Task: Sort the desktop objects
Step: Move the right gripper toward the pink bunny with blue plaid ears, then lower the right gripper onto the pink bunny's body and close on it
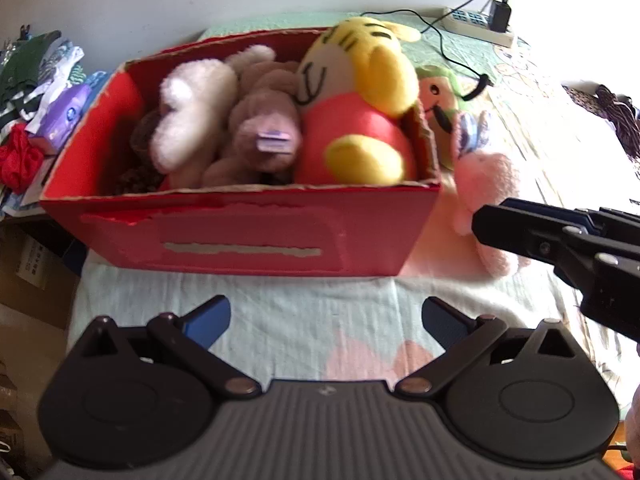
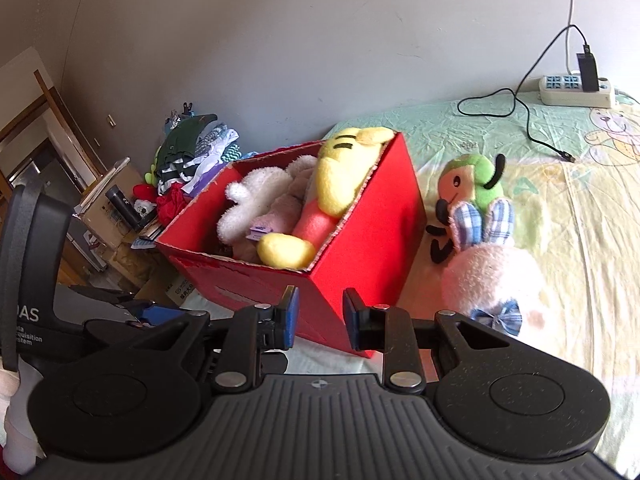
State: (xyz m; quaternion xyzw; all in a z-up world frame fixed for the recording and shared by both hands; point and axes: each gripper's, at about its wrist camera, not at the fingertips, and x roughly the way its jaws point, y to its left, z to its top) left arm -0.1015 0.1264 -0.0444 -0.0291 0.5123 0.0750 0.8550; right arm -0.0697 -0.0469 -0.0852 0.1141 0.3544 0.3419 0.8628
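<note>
A red cardboard box stands on the bed sheet. It holds a yellow-and-red plush, a white plush and a mauve plush. Outside its right wall lie a pink bunny plush and a green-and-orange plush. My left gripper is wide open and empty in front of the box. My right gripper is narrowly open and empty, its tips near the box's front right corner, beside the pink bunny.
A power strip with a black charger and a loose cable lies at the far side of the bed. Left of the box, past the bed's edge, sit a heap of clothes and cardboard cartons.
</note>
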